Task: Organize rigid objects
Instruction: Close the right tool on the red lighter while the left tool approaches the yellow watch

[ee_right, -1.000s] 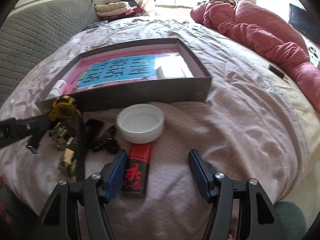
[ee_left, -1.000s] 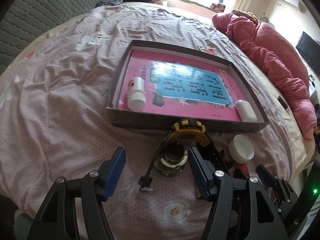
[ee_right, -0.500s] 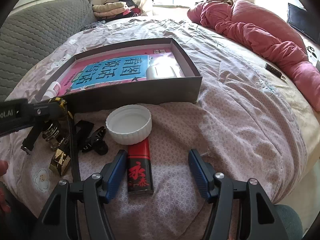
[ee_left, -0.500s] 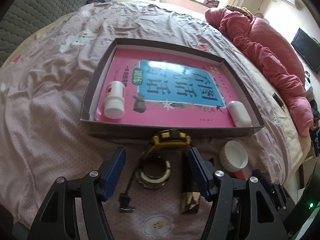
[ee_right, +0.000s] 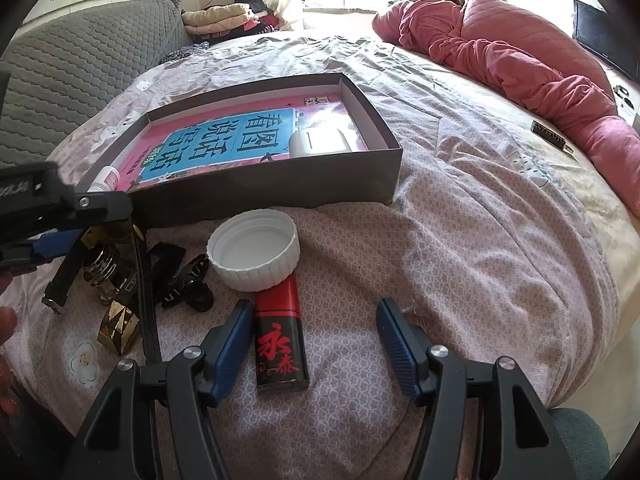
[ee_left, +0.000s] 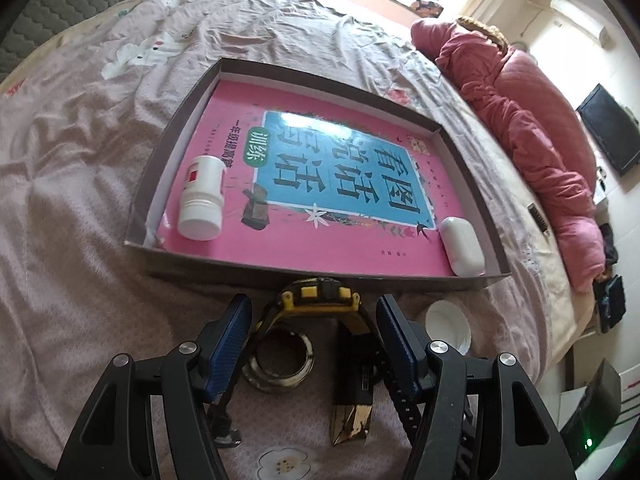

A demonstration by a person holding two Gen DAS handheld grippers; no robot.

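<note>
Left tongs (ee_left: pixel 312 344) nearer box (ee_left: pixel 280 270), holding book (ee_left: pixel 320 184), bottle (ee_left: pixel 202 196), white case (ee_left: pixel 462 246)

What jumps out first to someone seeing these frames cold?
The shallow grey box in the middle of the bed, floored by a bright pink and blue book, with a white bottle lying at one end and a white case at the other. In front of it lies loose clutter: a white lid, a red and black lighter between the open right gripper fingers, and a yellow watch before the open left gripper.
</note>
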